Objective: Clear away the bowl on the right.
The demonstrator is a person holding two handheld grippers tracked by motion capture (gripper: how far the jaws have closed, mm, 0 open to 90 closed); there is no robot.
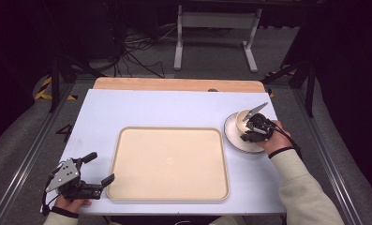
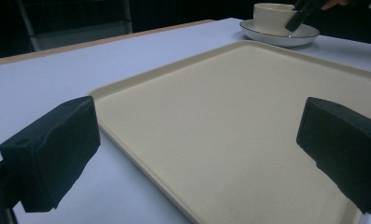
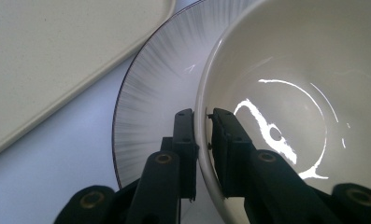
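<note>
- We see the desk (image 1: 174,110) evenly and brightly lit from above, while the floor and background fall away into near black.
- White glare streaks curl inside the cup (image 3: 290,93) in the right gripper view.
- The close black jaws in the left gripper view look soft and blurred.
- Shadows are faint.
</note>
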